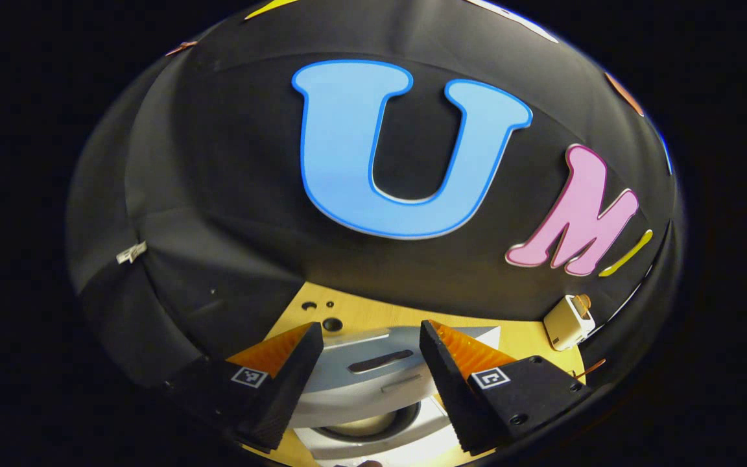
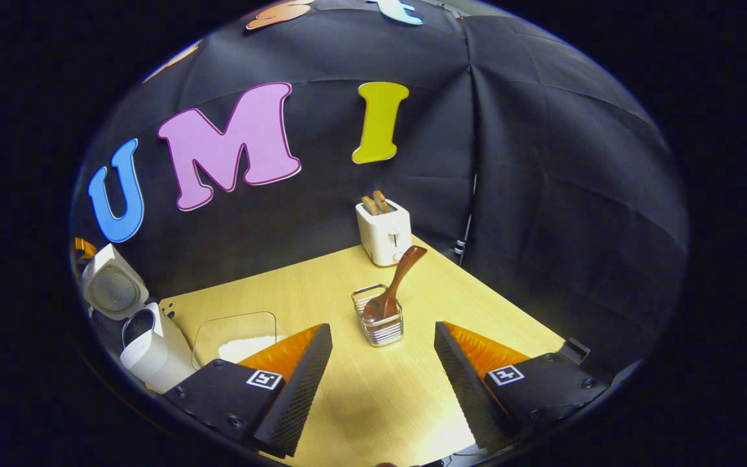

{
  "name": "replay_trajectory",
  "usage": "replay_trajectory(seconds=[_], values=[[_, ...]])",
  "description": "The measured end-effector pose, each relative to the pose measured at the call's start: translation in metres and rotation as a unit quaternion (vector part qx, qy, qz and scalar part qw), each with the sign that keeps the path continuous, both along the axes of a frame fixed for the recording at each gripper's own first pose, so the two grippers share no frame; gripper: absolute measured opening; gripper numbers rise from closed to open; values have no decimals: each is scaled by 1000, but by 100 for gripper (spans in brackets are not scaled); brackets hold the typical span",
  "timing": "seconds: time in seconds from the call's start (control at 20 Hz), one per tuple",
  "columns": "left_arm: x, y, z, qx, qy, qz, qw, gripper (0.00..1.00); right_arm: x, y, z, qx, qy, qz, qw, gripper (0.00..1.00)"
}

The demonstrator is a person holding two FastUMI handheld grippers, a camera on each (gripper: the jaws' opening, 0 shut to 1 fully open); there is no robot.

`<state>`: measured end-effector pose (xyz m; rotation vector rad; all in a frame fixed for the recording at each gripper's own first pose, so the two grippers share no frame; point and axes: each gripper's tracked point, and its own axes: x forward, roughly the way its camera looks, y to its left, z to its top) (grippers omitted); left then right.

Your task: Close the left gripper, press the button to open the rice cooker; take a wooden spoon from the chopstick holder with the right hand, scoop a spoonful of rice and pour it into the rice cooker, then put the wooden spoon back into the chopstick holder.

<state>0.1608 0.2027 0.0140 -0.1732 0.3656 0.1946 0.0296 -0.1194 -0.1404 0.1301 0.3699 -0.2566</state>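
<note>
The white rice cooker [image 2: 153, 353] stands at the table's left edge with its lid [image 2: 111, 285] swung up. In the left gripper view its grey top [image 1: 360, 366] and round pot opening [image 1: 364, 425] lie just below my left gripper [image 1: 370, 332], which is open and holds nothing. A brown wooden spoon [image 2: 394, 282] leans bowl-down in the wire chopstick holder [image 2: 380, 327], handle pointing up and right. A clear container of white rice [image 2: 237, 340] sits between the cooker and the holder. My right gripper [image 2: 383, 331] is open, a short way in front of the holder.
A white toaster [image 2: 383, 230] with two slices of bread stands at the table's back corner, also seen as the toaster [image 1: 568, 321] to the right. The light wooden table [image 2: 321, 292] runs up to the black cloth walls on two sides.
</note>
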Motion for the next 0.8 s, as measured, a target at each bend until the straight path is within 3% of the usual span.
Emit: replay_trajectory(seconds=[0.4,0.65,0.8], values=[[-35,-30,-92,-7,49,43,998,98,12,9,-14,12,16,74,997,98],[-46,-49,-140,-49,81,72,993,98,11,19,-36,15,46,108,993,99],[-50,-49,-155,-22,93,88,991,98,12,27,-41,-14,51,131,990,98]])
